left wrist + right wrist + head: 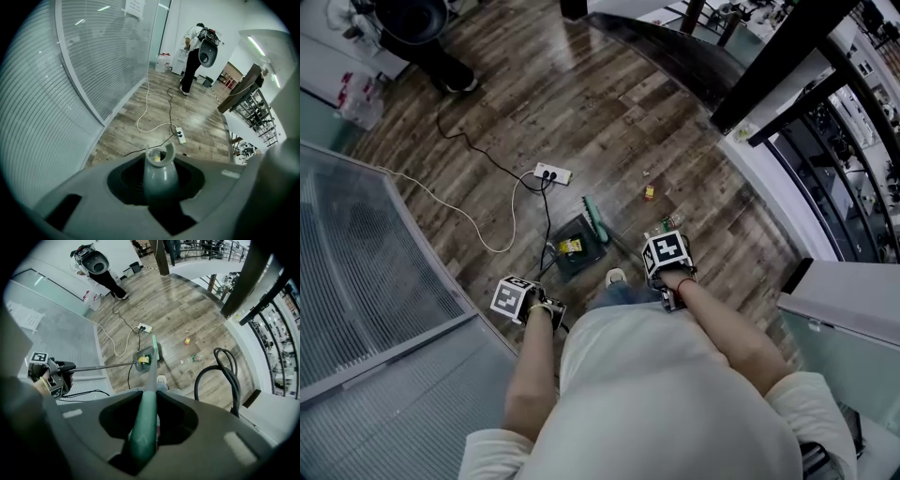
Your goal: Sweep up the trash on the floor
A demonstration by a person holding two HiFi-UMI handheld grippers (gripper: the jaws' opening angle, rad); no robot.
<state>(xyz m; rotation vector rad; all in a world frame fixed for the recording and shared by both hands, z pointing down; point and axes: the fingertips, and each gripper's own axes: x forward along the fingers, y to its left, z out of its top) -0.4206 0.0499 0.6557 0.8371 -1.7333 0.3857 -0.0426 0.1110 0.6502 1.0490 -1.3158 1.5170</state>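
Observation:
A dark dustpan (pixel 577 249) stands on the wood floor with a yellow scrap inside. My left gripper (pixel 542 307) is shut on its long handle, whose grey top (pixel 160 172) sits between the jaws. My right gripper (pixel 668 274) is shut on the green broom handle (pixel 145 420). The green broom head (pixel 596 221) rests at the dustpan's far right edge. A small yellow-orange scrap (pixel 649 192) and a little bottle (pixel 672 223) lie on the floor to the right of the broom. The right gripper view shows the same dustpan (pixel 144 359), scrap (pixel 187 341) and bottle (pixel 194 358).
A white power strip (pixel 553 173) with black and white cables lies just beyond the dustpan. A ribbed glass wall (pixel 366 272) runs along the left. A person (pixel 441 56) stands at the far left. A dark beam (pixel 787 56) and a white ledge (pixel 769 178) bound the right. My shoe (pixel 616 277) is near the dustpan.

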